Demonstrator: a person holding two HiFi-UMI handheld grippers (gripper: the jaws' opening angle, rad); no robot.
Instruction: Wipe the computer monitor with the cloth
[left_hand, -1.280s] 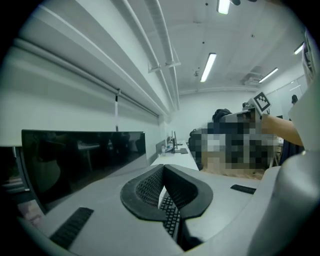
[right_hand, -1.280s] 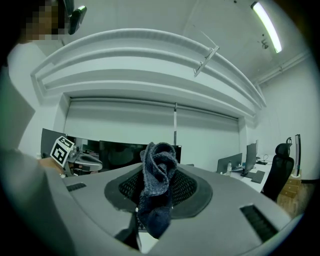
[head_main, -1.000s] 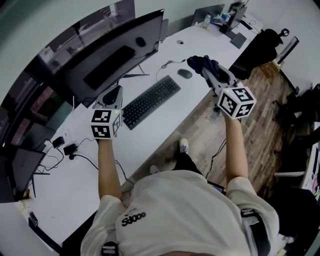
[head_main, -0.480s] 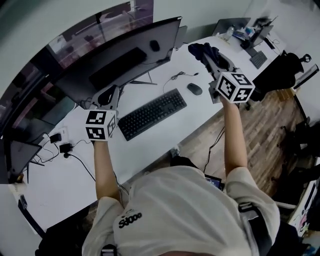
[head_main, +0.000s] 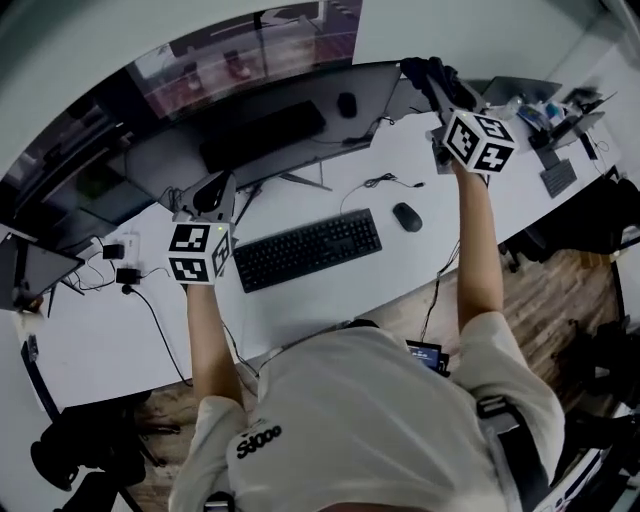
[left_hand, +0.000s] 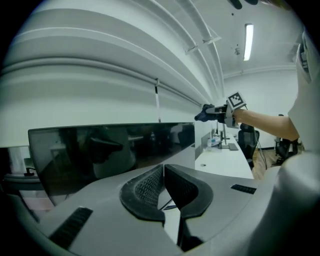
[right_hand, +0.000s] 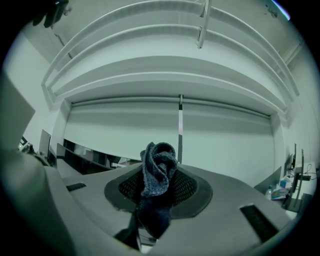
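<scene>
A wide curved dark monitor stands at the back of the white desk; its dark screen fills the left gripper view. My right gripper is raised near the monitor's upper right corner, shut on a dark blue cloth that bunches up between its pads. My left gripper hovers low in front of the monitor's left half, its jaws shut with nothing between them. The right gripper with the cloth also shows far off in the left gripper view.
A black keyboard and a mouse with its cable lie on the desk before the monitor. A power strip and cables sit at the left. More desks with monitors stand at the right. Wooden floor lies below.
My right gripper has carried the cloth up and back toward the monitor's upper right corner. The head view has swung so the monitor sits more centrally. The left gripper has stayed near the monitor's base.
</scene>
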